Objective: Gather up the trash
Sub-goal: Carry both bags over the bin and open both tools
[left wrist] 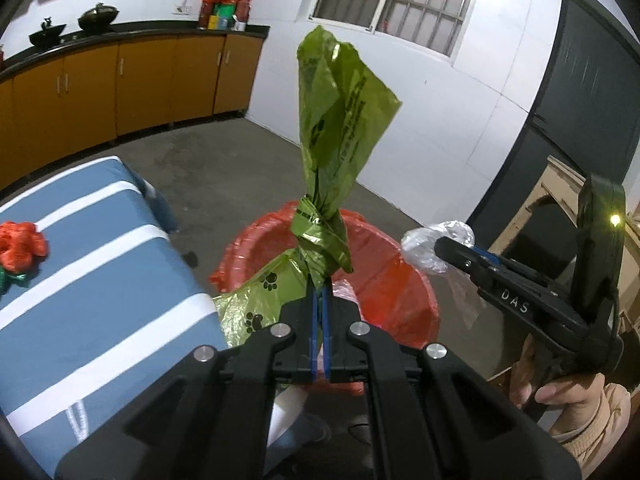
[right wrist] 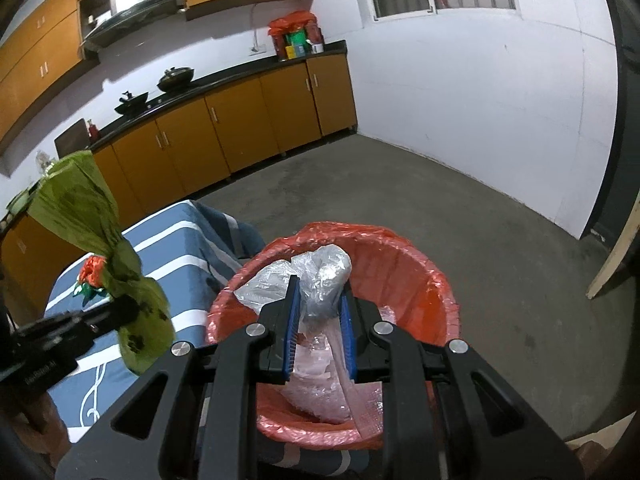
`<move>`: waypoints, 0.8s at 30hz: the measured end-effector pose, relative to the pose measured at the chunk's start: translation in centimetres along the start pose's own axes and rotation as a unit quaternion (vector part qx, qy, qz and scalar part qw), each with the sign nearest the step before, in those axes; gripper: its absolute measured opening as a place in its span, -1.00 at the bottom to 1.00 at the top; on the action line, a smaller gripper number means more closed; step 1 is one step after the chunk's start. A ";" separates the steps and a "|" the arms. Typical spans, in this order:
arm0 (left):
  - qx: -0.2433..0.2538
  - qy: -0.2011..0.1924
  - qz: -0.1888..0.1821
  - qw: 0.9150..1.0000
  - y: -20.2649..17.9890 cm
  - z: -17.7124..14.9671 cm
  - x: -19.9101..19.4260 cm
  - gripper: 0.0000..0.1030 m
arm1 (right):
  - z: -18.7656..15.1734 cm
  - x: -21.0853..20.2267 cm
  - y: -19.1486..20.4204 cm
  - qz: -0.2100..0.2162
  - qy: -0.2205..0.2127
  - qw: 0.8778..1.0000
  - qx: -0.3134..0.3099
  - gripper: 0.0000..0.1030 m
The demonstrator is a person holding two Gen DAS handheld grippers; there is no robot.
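Observation:
My left gripper point(left wrist: 319, 294) is shut on a knotted green plastic bag point(left wrist: 340, 128) with paw prints and holds it above the near rim of the red-lined trash bin point(left wrist: 392, 280). The green bag also shows in the right wrist view point(right wrist: 100, 240), at the left over the table. My right gripper point(right wrist: 319, 300) is shut on a crumpled clear plastic bag point(right wrist: 320, 276) over the bin point(right wrist: 420, 264). In the left wrist view the right gripper point(left wrist: 448, 250) holds the clear bag point(left wrist: 428, 244) at the bin's right side.
A table with a blue and white striped cloth point(left wrist: 80, 260) stands left of the bin. A red and green crumpled wrapper point(left wrist: 18, 248) lies on it. Orange cabinets point(right wrist: 240, 128) with a black counter line the far wall. The floor is bare concrete point(right wrist: 440, 200).

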State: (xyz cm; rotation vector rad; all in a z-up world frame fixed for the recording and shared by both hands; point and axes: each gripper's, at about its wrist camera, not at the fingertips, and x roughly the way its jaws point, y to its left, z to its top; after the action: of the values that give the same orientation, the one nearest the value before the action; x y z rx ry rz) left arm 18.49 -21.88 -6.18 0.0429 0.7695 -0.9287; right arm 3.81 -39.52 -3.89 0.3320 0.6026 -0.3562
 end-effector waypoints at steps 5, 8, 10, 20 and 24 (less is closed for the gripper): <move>0.009 0.015 -0.012 1.000 -0.3 -0.4 1.9 -0.93 | 0.0 0.6 -0.4 -0.006 0.001 1.000 0.005 -0.62; 0.010 0.022 -0.020 0.999 -0.6 -0.4 3.3 -0.93 | -0.1 1.1 -0.8 -0.007 0.003 1.000 0.011 -0.62; 0.007 0.026 -0.024 0.999 -0.9 -0.5 4.2 -0.93 | 0.0 1.4 -0.9 -0.007 0.005 1.000 0.013 -0.62; -0.002 0.061 -0.017 0.998 -0.6 -1.5 7.7 -0.67 | 0.1 2.2 -2.1 0.001 0.009 1.000 0.030 -0.21; -0.005 0.067 -0.010 0.998 -0.1 -2.1 7.9 -0.57 | -0.1 2.2 -2.5 -0.005 0.010 0.999 0.031 -0.12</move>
State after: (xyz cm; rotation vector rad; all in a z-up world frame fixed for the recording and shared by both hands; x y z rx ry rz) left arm 20.04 -26.76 -12.61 0.0898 0.9011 -0.9476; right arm 4.40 -42.17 -5.73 0.3933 0.6142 -0.3814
